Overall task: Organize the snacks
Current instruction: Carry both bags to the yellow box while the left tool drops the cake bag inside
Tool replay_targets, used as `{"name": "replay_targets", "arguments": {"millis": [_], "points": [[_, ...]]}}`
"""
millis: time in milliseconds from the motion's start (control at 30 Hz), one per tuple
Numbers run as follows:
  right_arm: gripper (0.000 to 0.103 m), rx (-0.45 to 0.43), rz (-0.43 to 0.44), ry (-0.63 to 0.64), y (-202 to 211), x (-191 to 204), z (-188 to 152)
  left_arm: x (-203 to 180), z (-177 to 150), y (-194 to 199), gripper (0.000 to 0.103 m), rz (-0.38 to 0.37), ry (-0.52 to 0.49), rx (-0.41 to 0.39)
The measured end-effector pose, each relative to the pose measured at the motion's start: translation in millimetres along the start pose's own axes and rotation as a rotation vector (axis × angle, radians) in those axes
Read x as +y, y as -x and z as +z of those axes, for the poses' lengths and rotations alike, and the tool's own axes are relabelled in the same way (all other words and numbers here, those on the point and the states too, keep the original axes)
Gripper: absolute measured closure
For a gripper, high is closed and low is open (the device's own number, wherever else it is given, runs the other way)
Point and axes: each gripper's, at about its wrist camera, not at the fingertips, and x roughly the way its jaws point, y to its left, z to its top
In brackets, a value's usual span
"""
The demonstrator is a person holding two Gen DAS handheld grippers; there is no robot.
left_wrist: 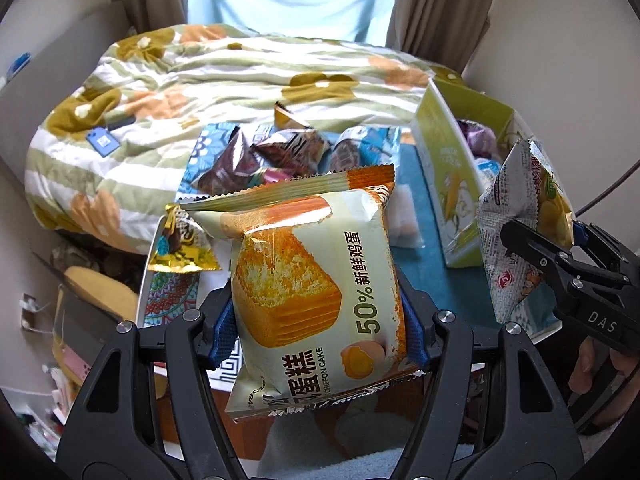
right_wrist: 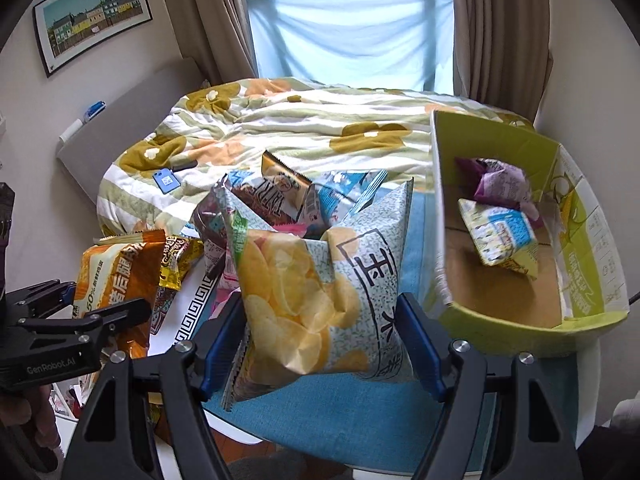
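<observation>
While both packets hang clear of the blue mat, your left gripper clamps its blue pads on the sides of the glossy pale-green chiffon cake packet, whose long axis runs straight away from the fingers. Your right gripper pinches the puffy yellow-and-white chip bag, its sealed top pointing away from you. The open lime-green cardboard box, already holding a purple packet and a small blue-and-yellow packet, stands just right of the chip bag. The right hand is therefore the nearer; the cake must cross over the loose snack pile to reach it.
</observation>
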Motion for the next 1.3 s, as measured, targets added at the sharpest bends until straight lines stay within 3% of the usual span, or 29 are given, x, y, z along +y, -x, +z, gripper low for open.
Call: {"name": "replay_targets", "arguments": {"millis": [200,400,500,633,1033,1100,1167,1300], "points": [[0.032,-0.083,-0.006,0.009,50,-44,14,-65,29,8,0.040,-0.036,-0.030,-0.079],[0.032,-0.106,-0.057,-0.019,79,-104,29,-131,57,1,0.040,-0.127,-0.059,-0.088],[0.032,-0.117,-0.074,-0.049,85,-132,32,-161,65,-9,0.040,-0.131,-0.105,-0.089],[0.032,-0.123,-0.094,-0.095,86,-159,32,-193,76,-32,0.040,-0.177,-0.152,-0.046],[0.032,-0.090,-0.142,-0.268,67,-208,34,-258,89,-122,0.039,-0.173,-0.301,0.121],[0.032,-0.078,-0.150,-0.283,64,-212,34,-259,88,-127,0.032,-0.155,-0.320,0.125],[0.032,-0.065,-0.153,-0.297,60,-216,36,-254,90,-125,0.007,-0.153,-0.316,0.111],[0.032,-0.045,-0.155,-0.297,52,-220,42,-239,89,-114,0.002,-0.129,-0.309,0.081]]}}
